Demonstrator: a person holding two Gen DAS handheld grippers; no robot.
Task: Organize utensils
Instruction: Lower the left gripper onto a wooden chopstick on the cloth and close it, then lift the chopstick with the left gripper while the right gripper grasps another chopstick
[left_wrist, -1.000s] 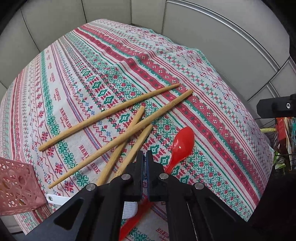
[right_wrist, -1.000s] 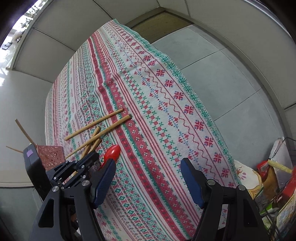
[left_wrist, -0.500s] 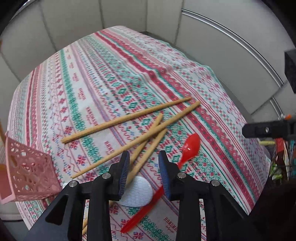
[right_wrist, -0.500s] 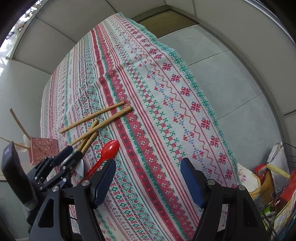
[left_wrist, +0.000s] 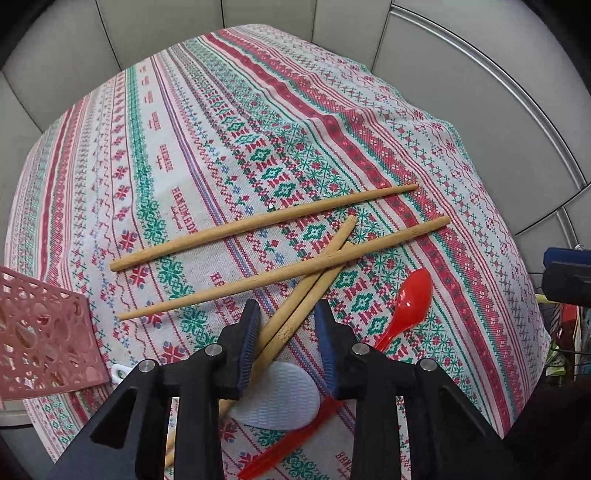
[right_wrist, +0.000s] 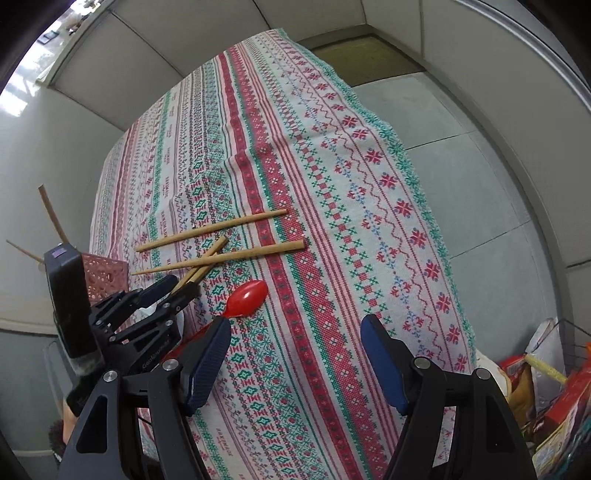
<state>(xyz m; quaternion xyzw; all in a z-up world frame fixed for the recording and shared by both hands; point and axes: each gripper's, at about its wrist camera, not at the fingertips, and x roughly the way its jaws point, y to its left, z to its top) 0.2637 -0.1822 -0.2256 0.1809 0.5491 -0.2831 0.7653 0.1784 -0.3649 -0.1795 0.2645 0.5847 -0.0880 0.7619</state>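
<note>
Two chopsticks (left_wrist: 295, 321) lie between the open left tool (left_wrist: 286, 325), so the next move is closing on them; right tool (right_wrist: 295, 354) hovers open, empty.

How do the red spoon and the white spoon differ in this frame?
The red spoon has a smooth glossy bowl in plain sight; the white spoon has a textured matte bowl partly hidden behind the left tool. The white spoon's bowl lies over the red spoon's handle. Both rest on the tablecloth.
</note>
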